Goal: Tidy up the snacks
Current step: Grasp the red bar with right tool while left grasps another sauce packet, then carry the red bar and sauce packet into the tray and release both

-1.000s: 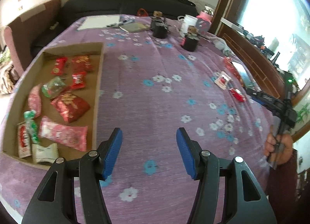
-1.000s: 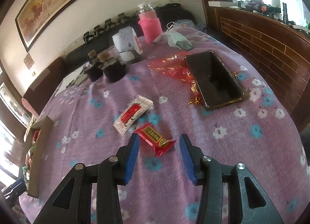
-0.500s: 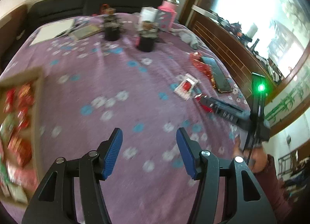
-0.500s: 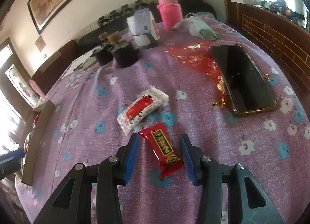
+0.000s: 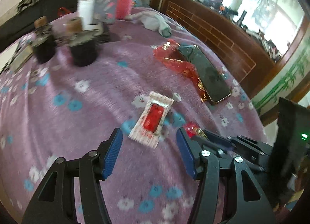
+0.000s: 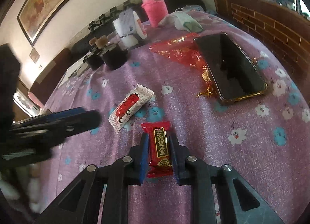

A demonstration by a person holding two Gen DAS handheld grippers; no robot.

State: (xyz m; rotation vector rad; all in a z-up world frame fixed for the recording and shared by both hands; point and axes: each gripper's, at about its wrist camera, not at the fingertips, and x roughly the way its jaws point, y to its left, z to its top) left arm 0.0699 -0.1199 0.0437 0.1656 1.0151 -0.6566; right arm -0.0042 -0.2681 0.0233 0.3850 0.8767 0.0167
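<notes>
My right gripper (image 6: 158,153) has its jaws clenched on the red bar (image 6: 160,149), blue pads pressing both long sides; the bar lies lengthwise between them on the purple cloth (image 6: 193,127) of the counter. My left gripper (image 5: 149,152) has its jaws released, standing apart with nothing between them, just near of the white packet (image 5: 152,120). That packet lies flat on the cloth, left of the red bar and apart from it. In the right view the left gripper shows blurred at the left edge, close to the packet. Far right on the counter a phone (image 6: 230,69) lies face up on a red wrapper (image 6: 180,51). Farther off stand two dark jars (image 6: 108,57), a white cup (image 6: 126,28) and a pink bottle (image 6: 154,7).
</notes>
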